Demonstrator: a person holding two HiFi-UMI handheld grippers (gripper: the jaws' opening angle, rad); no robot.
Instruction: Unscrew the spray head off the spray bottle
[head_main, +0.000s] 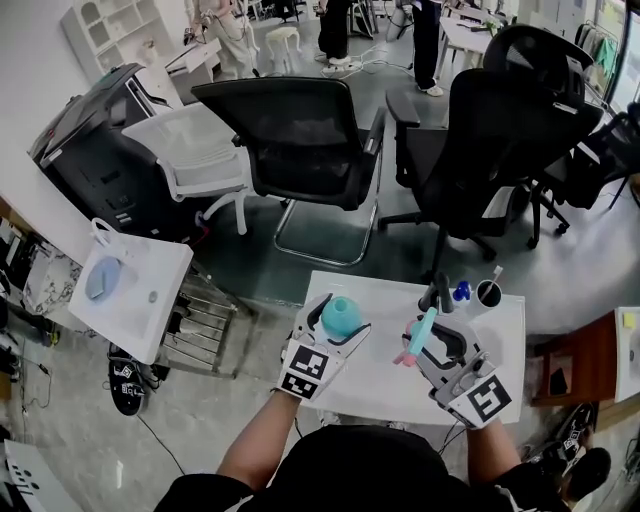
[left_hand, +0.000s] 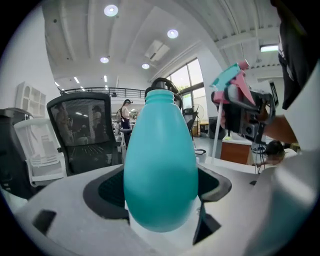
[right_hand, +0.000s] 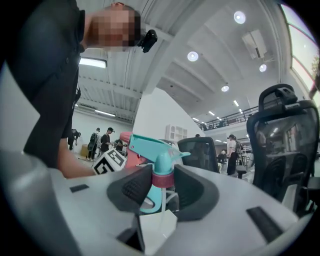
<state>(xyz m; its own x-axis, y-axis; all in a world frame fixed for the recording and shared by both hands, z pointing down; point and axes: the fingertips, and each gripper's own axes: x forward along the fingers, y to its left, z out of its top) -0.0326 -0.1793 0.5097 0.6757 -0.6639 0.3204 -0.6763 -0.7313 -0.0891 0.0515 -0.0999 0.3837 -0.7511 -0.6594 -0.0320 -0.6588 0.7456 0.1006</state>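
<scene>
My left gripper (head_main: 334, 326) is shut on the teal spray bottle (head_main: 340, 315), which stands upright between the dark pads (left_hand: 107, 190), its neck bare at the top. The bottle (left_hand: 160, 170) fills the middle of the left gripper view. The spray head (head_main: 419, 336), teal with a pink collar and trigger, is off the bottle and apart from it to the right. My right gripper (head_main: 433, 342) is shut on its pink collar (right_hand: 162, 178). Its thin white tube (left_hand: 215, 145) hangs down from it. Both grippers are held above the white table (head_main: 370, 385).
At the table's far edge stand a small blue object (head_main: 461, 291) and a dark cup (head_main: 488, 293). Two black office chairs (head_main: 300, 140) (head_main: 505, 130) stand beyond the table. A white side stand (head_main: 130, 290) is at the left. People stand far back.
</scene>
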